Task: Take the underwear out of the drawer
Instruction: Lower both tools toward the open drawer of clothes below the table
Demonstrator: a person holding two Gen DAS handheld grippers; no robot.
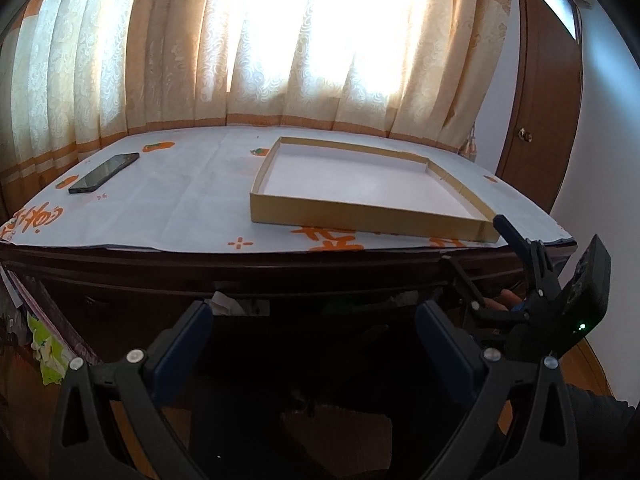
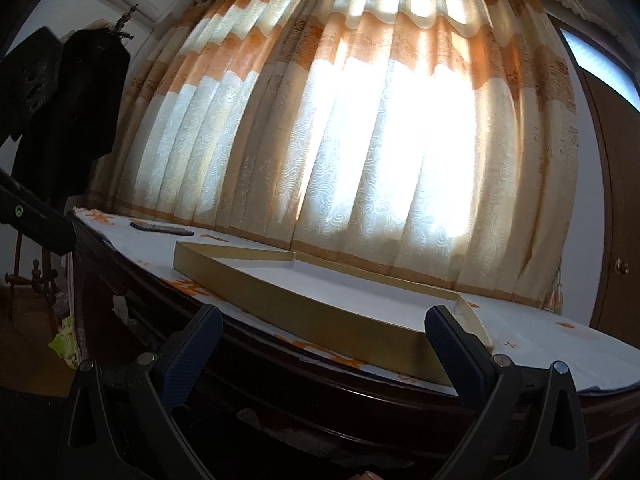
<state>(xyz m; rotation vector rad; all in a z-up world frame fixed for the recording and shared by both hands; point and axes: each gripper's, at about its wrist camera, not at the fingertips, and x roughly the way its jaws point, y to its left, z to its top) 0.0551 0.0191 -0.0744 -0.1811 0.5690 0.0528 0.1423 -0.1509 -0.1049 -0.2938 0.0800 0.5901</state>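
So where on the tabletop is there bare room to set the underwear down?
Inside the shallow gold box it is bare. The white cloth between the phone and the box is free too. The front right corner is crowded by the box and the right gripper.

you see a shallow gold box lid (image 1: 360, 216) lying open side up on the white printed cloth (image 1: 180, 208), a dark phone (image 1: 105, 172) well apart to its left, backlit curtains (image 1: 280, 48) behind.

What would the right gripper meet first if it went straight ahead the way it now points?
Probably the dark wooden front edge of the table, just below the shallow cardboard tray. The open right gripper holds nothing; depth is hard to judge.
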